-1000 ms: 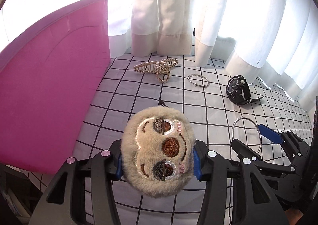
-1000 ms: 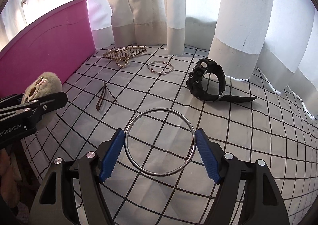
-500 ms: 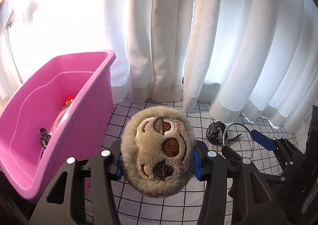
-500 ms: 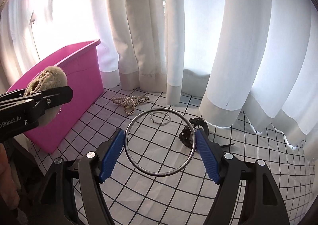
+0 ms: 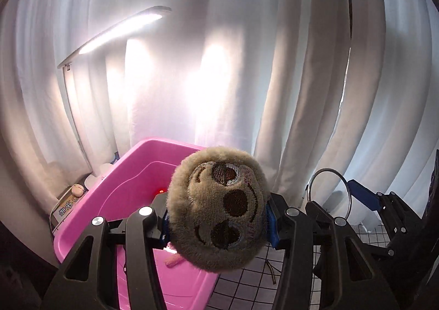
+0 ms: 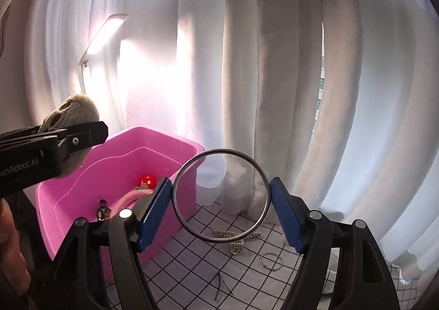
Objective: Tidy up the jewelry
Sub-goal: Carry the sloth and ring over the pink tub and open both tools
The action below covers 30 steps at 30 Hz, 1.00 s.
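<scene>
Left gripper [image 5: 216,223]: clamps fuzzy tan plush hair clip [image 5: 218,207], raised from the table.
Right gripper [image 6: 221,210]: grips thin silver metal bangle [image 6: 221,196], also lifted.
Meaning: both poised over pink plastic bin [image 6: 115,156], drop next.

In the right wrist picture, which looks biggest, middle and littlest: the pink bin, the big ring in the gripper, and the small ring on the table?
Largest to smallest, as they look:
1. pink bin
2. big ring, held close to the camera in the right gripper, so it looks bigger than it is
3. small ring on the checked cloth

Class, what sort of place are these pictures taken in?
Probably a room at home, at a window: long white curtains, a lit desk lamp, and a table under a grid-patterned cloth with a pink bin.
</scene>
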Each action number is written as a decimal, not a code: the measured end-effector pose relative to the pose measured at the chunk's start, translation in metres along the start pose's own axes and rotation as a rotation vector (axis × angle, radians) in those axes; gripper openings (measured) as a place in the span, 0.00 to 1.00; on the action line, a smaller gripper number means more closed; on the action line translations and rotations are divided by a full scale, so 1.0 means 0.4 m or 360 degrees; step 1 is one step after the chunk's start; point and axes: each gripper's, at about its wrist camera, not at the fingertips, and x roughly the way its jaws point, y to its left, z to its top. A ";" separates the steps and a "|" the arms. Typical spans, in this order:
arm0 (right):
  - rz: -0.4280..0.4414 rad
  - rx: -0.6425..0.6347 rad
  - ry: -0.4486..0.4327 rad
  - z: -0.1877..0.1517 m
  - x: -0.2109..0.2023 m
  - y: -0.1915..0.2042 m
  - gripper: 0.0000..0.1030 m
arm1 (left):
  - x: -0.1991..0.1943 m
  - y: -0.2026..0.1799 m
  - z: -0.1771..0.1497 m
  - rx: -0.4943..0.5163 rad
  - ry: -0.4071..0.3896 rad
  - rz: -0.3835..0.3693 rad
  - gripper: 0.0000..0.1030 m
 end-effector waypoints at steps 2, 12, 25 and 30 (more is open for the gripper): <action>0.0060 -0.0039 -0.0007 0.036 0.025 0.048 0.69 | 0.009 0.058 0.006 -0.0025 0.0008 0.0080 0.48; 0.0286 -0.0199 0.0105 0.108 0.196 0.252 0.69 | 0.104 0.286 -0.026 -0.0174 0.0187 0.0319 0.48; 0.0225 -0.0252 0.0411 0.080 0.394 0.321 0.69 | 0.233 0.401 -0.104 -0.0266 0.0462 0.0402 0.52; 0.0182 -0.0256 0.0466 0.063 0.424 0.317 0.69 | 0.258 0.407 -0.123 -0.0280 0.0550 0.0405 0.54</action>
